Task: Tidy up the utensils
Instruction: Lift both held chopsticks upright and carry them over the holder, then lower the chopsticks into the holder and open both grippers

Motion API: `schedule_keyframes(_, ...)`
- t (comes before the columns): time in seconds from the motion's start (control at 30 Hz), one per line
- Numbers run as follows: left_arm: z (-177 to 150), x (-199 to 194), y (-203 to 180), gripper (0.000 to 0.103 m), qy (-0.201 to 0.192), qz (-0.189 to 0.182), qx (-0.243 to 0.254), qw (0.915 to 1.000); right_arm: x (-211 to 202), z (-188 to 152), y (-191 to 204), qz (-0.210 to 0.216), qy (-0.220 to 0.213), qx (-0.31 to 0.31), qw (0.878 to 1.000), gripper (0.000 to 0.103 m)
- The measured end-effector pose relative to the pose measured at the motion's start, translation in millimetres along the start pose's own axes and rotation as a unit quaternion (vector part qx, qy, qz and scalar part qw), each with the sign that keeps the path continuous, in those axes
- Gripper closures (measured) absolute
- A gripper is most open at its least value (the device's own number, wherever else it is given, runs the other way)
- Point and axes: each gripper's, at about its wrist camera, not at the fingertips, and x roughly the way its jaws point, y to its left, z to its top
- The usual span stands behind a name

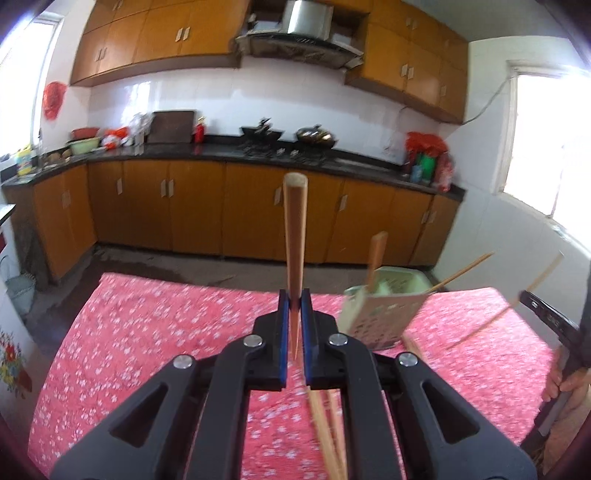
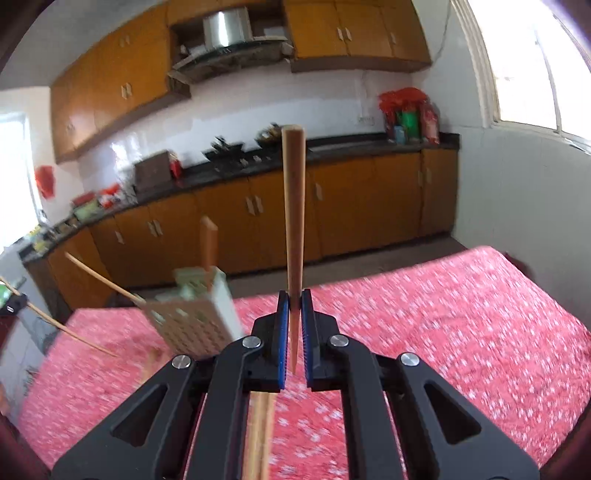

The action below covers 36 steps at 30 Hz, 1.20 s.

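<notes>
The left hand-held gripper [image 1: 295, 301] is clamped on 1 tan wooden chopstick [image 1: 294, 236]; its blue-lined pads pinch the thin end, and the thick blunt end stands up past the fingertips. Under this hand-held gripper, more loose wooden chopsticks [image 1: 327, 432] lie on the worktop covered by a pink floral cloth [image 1: 147, 332]. To the right of the fingers stands a pale green perforated plastic utensil basket [image 1: 384, 310], seen tilted and blurred, with a flat wooden utensil handle [image 1: 377, 258] rising from it and thin sticks jutting out to the right. At the far right edge a person's hand [image 1: 565, 380] grips the other tool.

The right hand-held gripper [image 2: 295, 301] is likewise closed on a second tan wooden chopstick [image 2: 294, 229], thick end upward, thin tip between the pads. Loose chopsticks [image 2: 260, 435] lie on the cloth [image 2: 443, 332] beneath it. The basket [image 2: 195, 321] sits to the left of these fingers, its handle [image 2: 208, 242] upright, with thin sticks pointing left.

Beyond the worktop run orange-brown kitchen cabinets [image 1: 192, 210] under a dark counter carrying black woks [image 1: 262, 133], with a steel range hood [image 1: 306, 18] above.
</notes>
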Motion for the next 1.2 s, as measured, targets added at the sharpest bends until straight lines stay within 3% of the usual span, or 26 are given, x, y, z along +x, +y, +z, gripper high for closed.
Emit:
schedule_keyframes(0.27,32.8,-26.6,-52.6,0.095,-0.052,-0.071,0.020,0.9959,-32.7,41.8,35.6,0.079,-0.051,-0.012,0.995,0.095)
schedule_keyframes(0.53,65.2,-2.5,-86.9,0.095,-0.115,-0.065,0.013,0.9911,-10.4,59.1,66.0,0.085,-0.105,-0.019,0.991,0.095)
schedule_keyframes(0.63,65.2,23.8,-94.4,0.095,-0.104,-0.060,0.019,0.9925,13.3,55.9,73.5,0.081,-0.097,-0.021,0.992,0.095)
schedule_keyframes(0.9,39.4,89.4,-89.2,0.095,-0.034,-0.054,0.009,0.9979,68.0,32.5,75.0,0.074,-0.025,-0.017,0.997,0.095)
schedule_keyframes(1.07,33.1,103.5,-86.6,0.095,-0.022,-0.056,0.005,0.9982,73.2,27.1,74.9,0.073,-0.012,-0.017,0.997,0.095)
schedule_keyframes(1.2,34.8,95.7,-80.6,0.089,-0.031,-0.057,0.001,0.9979,65.8,31.2,74.6,0.072,-0.021,-0.015,0.997,0.092)
